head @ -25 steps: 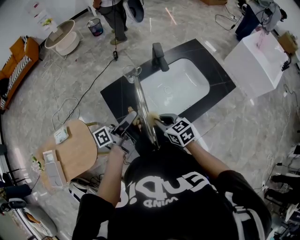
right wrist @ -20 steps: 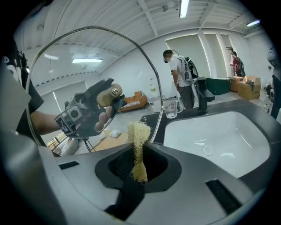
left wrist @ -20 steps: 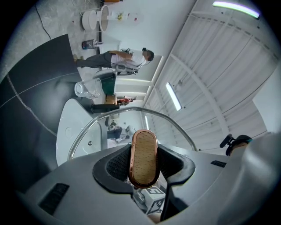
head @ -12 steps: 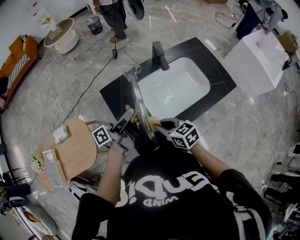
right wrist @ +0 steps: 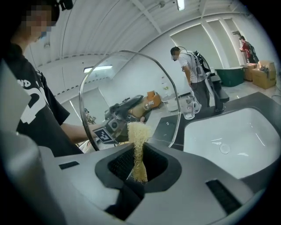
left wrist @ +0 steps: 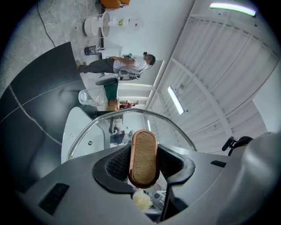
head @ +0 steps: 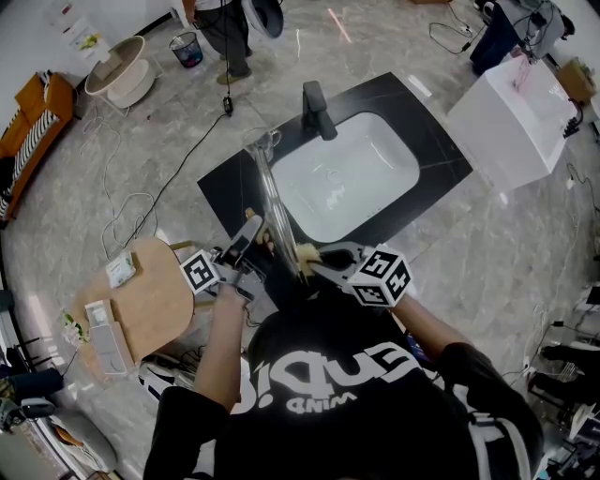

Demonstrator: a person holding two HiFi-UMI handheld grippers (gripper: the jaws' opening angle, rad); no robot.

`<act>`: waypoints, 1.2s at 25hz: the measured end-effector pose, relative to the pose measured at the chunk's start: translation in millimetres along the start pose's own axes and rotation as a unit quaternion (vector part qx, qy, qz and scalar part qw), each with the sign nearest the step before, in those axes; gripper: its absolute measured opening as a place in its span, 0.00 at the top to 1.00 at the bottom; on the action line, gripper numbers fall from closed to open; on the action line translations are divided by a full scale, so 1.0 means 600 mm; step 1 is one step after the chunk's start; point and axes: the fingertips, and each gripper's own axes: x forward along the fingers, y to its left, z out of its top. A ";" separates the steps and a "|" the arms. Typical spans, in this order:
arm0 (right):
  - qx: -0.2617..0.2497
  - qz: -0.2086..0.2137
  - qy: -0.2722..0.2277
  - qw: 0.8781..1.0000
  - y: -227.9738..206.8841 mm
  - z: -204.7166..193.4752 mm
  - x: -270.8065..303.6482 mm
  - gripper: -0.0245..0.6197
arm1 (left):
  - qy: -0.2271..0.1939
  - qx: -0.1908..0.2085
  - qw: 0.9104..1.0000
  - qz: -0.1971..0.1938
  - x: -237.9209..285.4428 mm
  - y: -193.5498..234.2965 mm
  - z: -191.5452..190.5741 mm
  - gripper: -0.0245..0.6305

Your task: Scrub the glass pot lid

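Observation:
The glass pot lid (head: 273,202) stands on edge over the black counter, seen edge-on in the head view. My left gripper (head: 253,232) is shut on the lid's wooden, copper-rimmed handle (left wrist: 144,158), with the lid's glass (left wrist: 127,123) arching beyond it. My right gripper (head: 316,255) is shut on a yellow fibrous scrubber (right wrist: 138,147), whose tip lies at the opposite face of the lid (right wrist: 127,83). Through the glass, the right gripper view shows the left gripper (right wrist: 127,107), and the left gripper view shows the scrubber (left wrist: 141,200).
A white sink (head: 347,173) with a dark faucet (head: 317,111) is set in the black counter (head: 230,187); a glass mug (right wrist: 192,107) stands beside it. A wooden stool (head: 155,295) is at the left, a white box (head: 511,122) at the right. A person (head: 225,28) stands beyond, and cables cross the floor.
My right gripper has drawn back toward the person's body and to the right, taking the scrubber along the lid's face. The left gripper and lid have hardly moved.

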 end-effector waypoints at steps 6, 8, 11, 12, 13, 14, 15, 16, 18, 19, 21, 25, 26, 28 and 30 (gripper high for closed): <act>0.005 0.020 -0.014 1.000 0.020 0.024 -0.019 0.89 | -0.002 0.001 1.000 -0.001 -0.002 0.001 -0.001 0.69; 0.006 0.023 -0.020 1.000 0.025 0.034 -0.023 0.89 | -0.002 0.000 1.000 -0.001 -0.002 0.001 -0.002 0.69; 0.006 0.024 -0.034 0.999 0.033 0.053 -0.030 0.89 | 0.001 0.000 1.000 -0.001 -0.002 0.000 -0.006 0.69; 0.006 0.025 -0.040 0.999 0.034 0.060 -0.033 0.89 | 0.001 0.000 1.000 -0.001 -0.002 0.000 -0.007 0.69; 0.007 0.026 -0.046 0.999 0.035 0.067 -0.035 0.89 | 0.002 0.000 1.000 -0.001 -0.002 0.000 -0.009 0.69; 0.007 0.026 -0.051 0.998 0.037 0.075 -0.037 0.89 | 0.003 0.000 1.000 -0.002 -0.002 -0.001 -0.011 0.69; 0.008 0.026 -0.057 0.998 0.037 0.083 -0.039 0.89 | 0.004 0.000 1.000 -0.003 -0.002 -0.002 -0.013 0.69; 0.010 0.026 -0.063 0.998 0.038 0.090 -0.041 0.89 | 0.005 -0.001 1.000 -0.004 -0.002 -0.003 -0.015 0.69; 0.013 0.026 -0.074 0.997 0.037 0.104 -0.044 0.89 | 0.007 0.000 1.000 -0.005 -0.003 -0.003 -0.019 0.69; 0.015 0.025 -0.080 0.996 0.036 0.111 -0.045 0.89 | 0.008 0.001 1.000 -0.006 -0.003 -0.003 -0.021 0.69; 0.019 0.024 -0.092 0.995 0.033 0.124 -0.046 0.89 | 0.012 0.003 1.000 -0.007 -0.004 -0.003 -0.025 0.69; 0.024 0.019 -0.115 0.993 0.031 0.151 -0.050 0.89 | 0.017 -0.002 1.000 -0.009 -0.007 -0.007 -0.034 0.69; 0.022 0.017 -0.120 0.992 0.030 0.158 -0.052 0.89 | 0.017 -0.003 1.000 -0.011 -0.007 -0.008 -0.036 0.69; 0.019 0.014 -0.129 0.991 0.028 0.170 -0.055 0.89 | 0.017 -0.005 1.000 -0.014 -0.008 -0.010 -0.040 0.69; 0.018 0.011 -0.141 0.990 0.023 0.183 -0.057 0.89 | 0.018 -0.005 1.000 -0.016 -0.008 -0.011 -0.044 0.69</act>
